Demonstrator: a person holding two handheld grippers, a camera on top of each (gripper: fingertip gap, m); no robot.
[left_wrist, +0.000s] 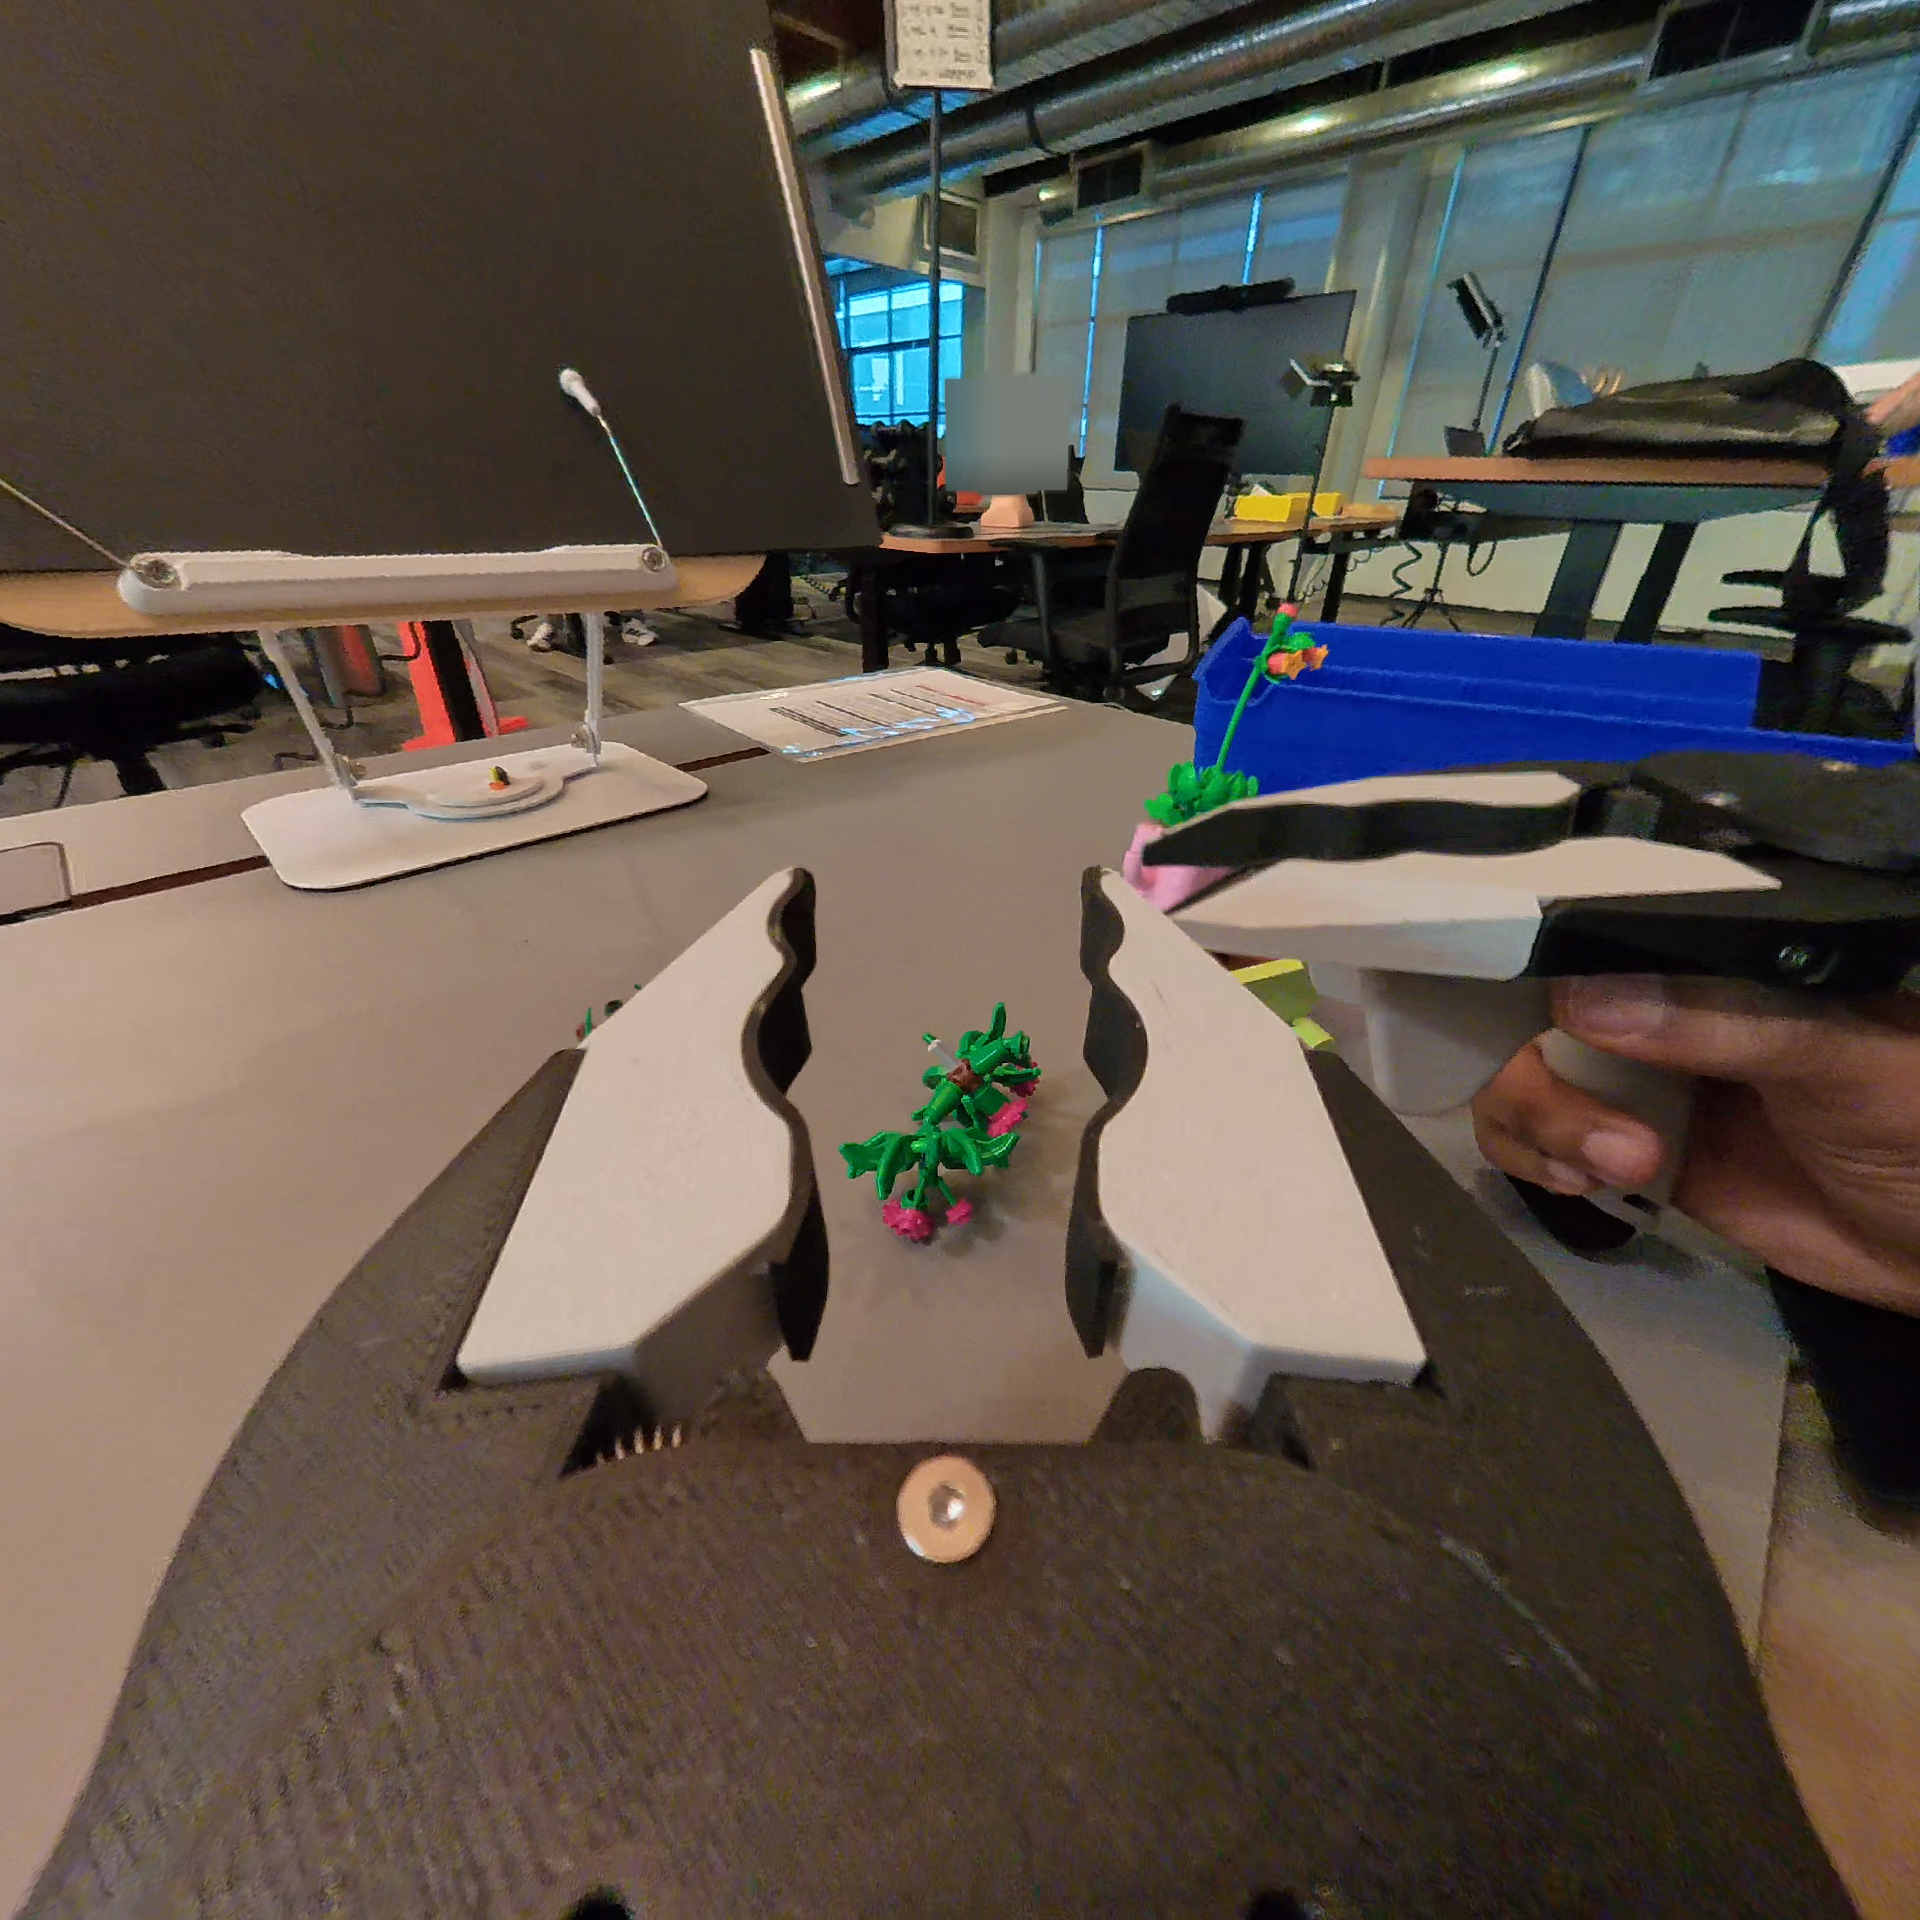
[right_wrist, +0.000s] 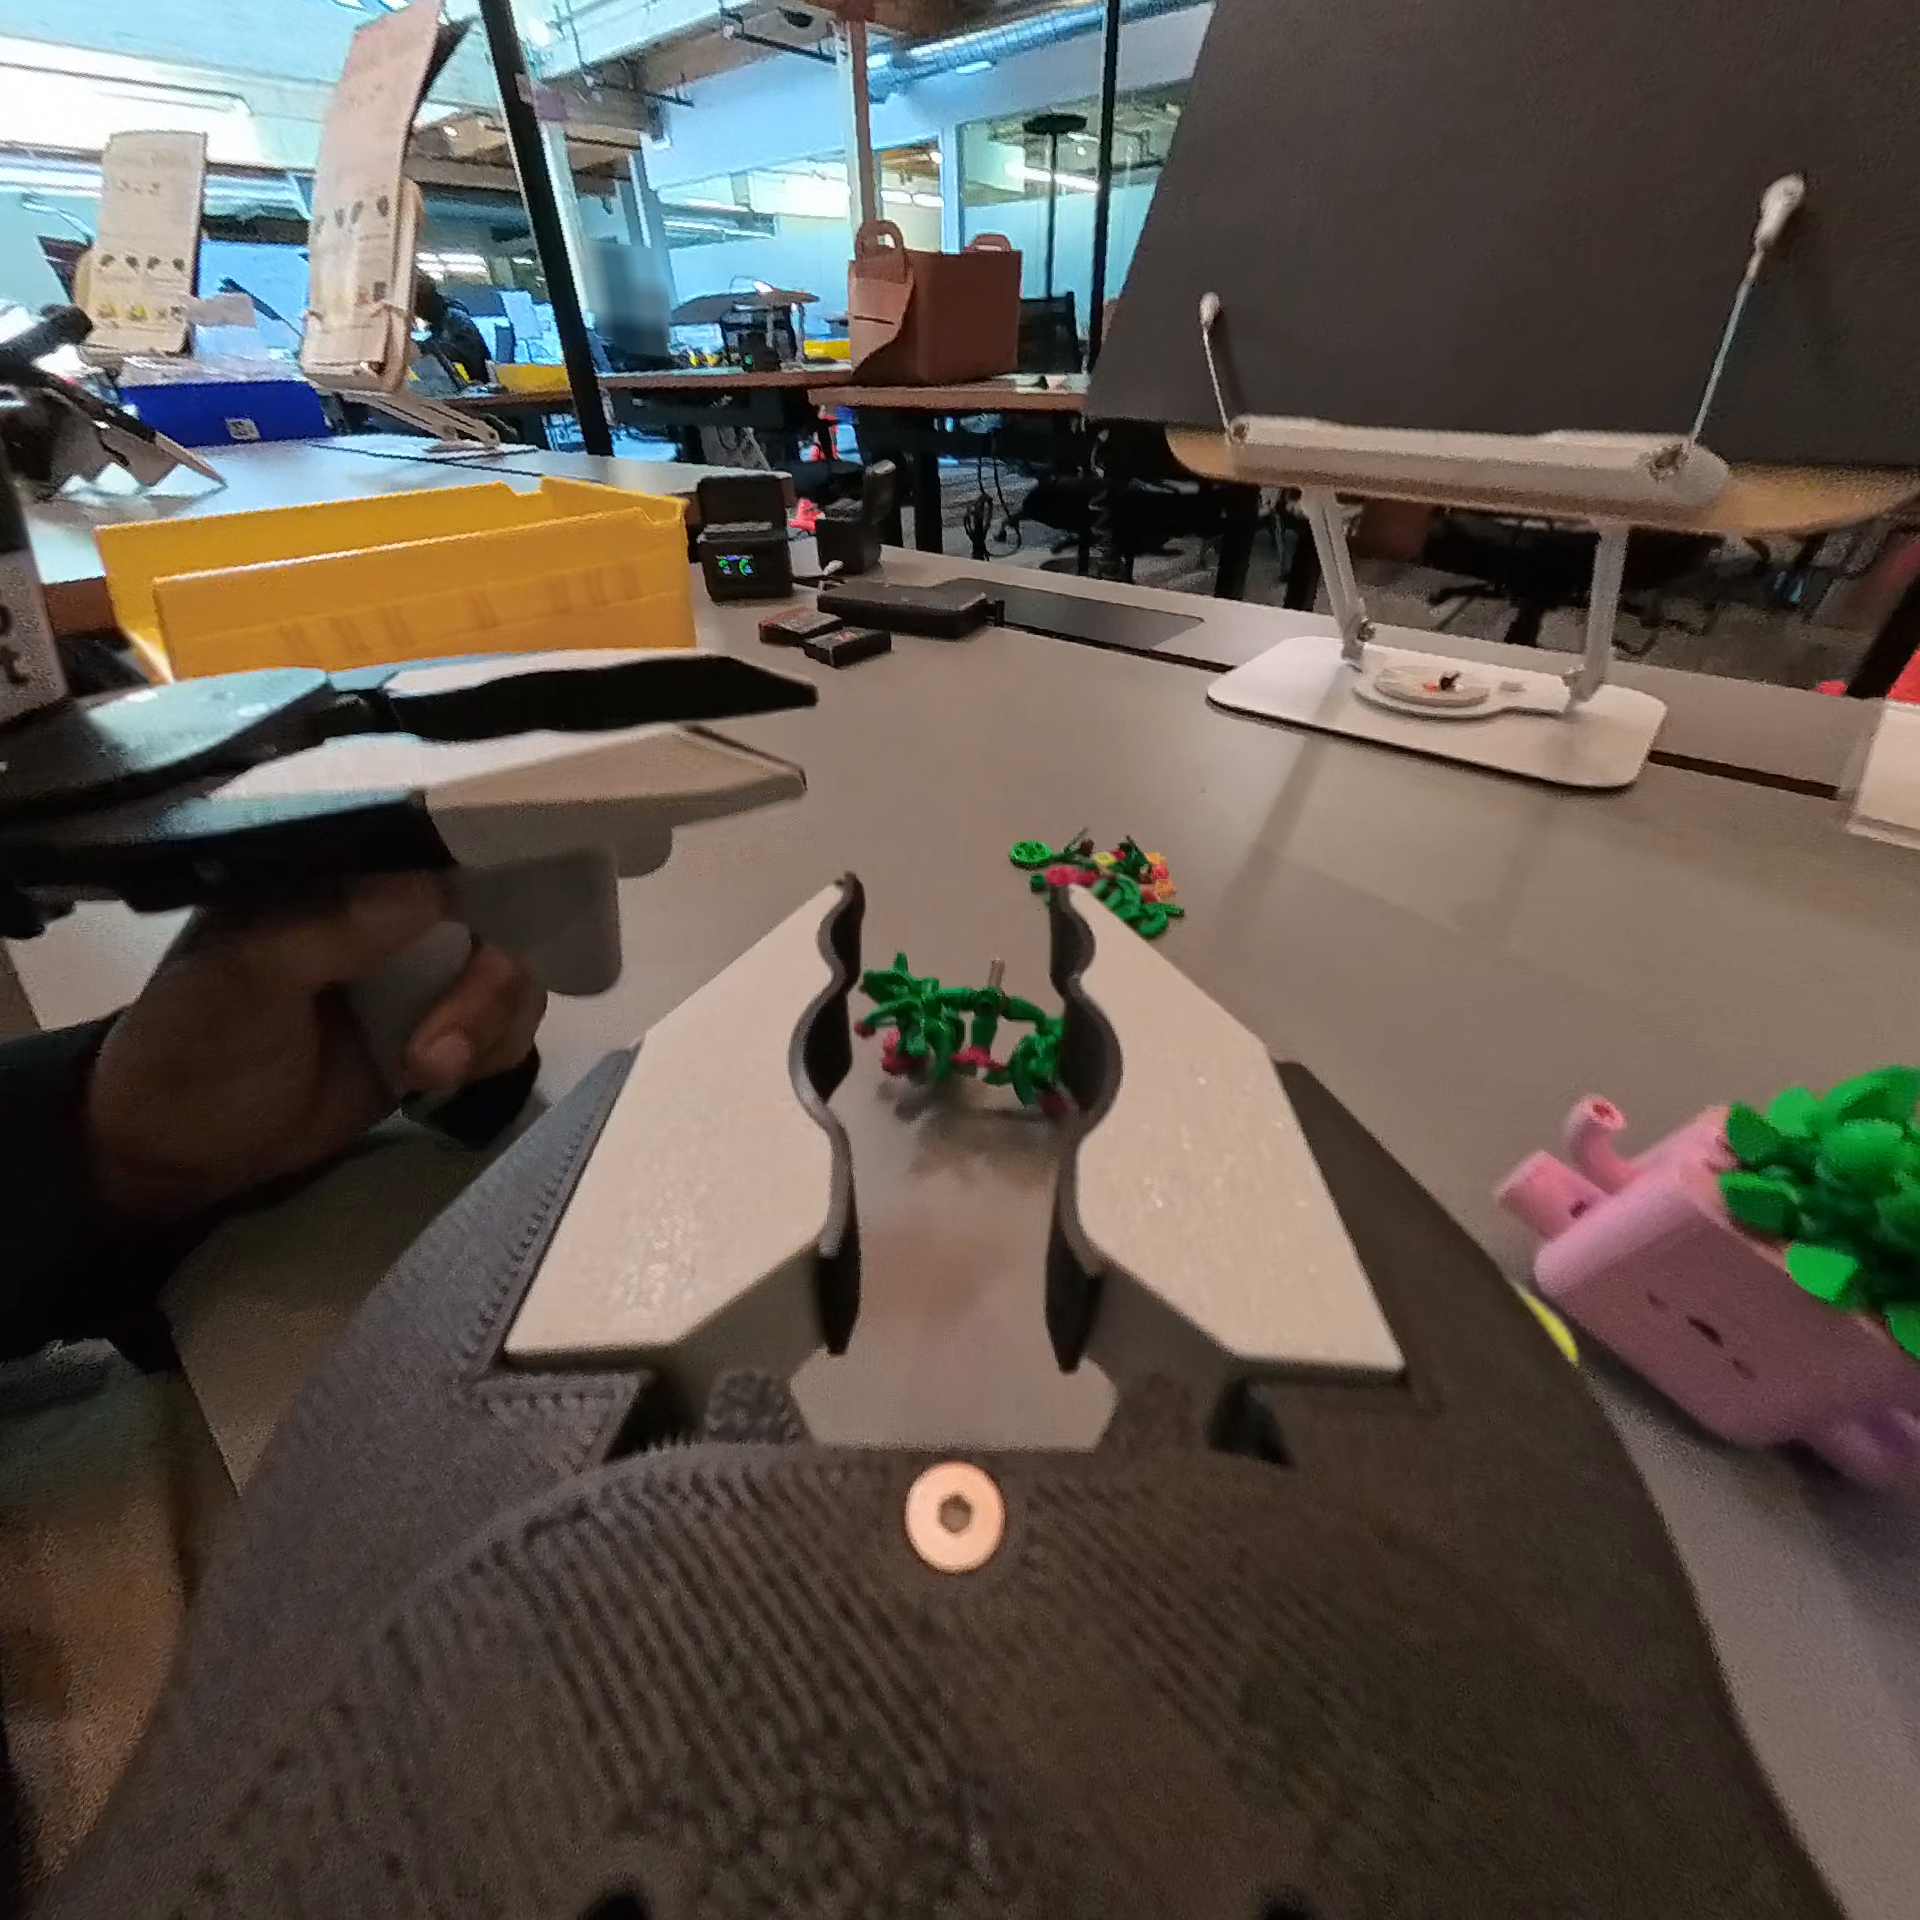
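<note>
A green toy-brick sprig (left_wrist: 948, 1122) with pink blossoms lies on the grey table (left_wrist: 312, 1039). My left gripper (left_wrist: 945, 883) is open, its fingers on either side of the sprig with a gap to it. My right gripper (right_wrist: 956, 894) is open too. The same sprig (right_wrist: 961, 1029) shows between its fingers; its right end is close to the right pad, and nothing presses on it. In the left wrist view the right gripper (left_wrist: 1158, 878) hovers in front of a pink toy pot (left_wrist: 1169, 883) with green leaves and a tall stem. That pot (right_wrist: 1704, 1309) is at the right in the right wrist view.
A blue bin (left_wrist: 1455, 717) stands behind the pot and a yellow bin (right_wrist: 416, 592) at far left. A white stand base (right_wrist: 1434, 707) holds a dark board. Loose plant pieces (right_wrist: 1112, 878) lie beyond the fingers. Black devices (right_wrist: 894, 613) and a laminated sheet (left_wrist: 873, 712) lie farther back.
</note>
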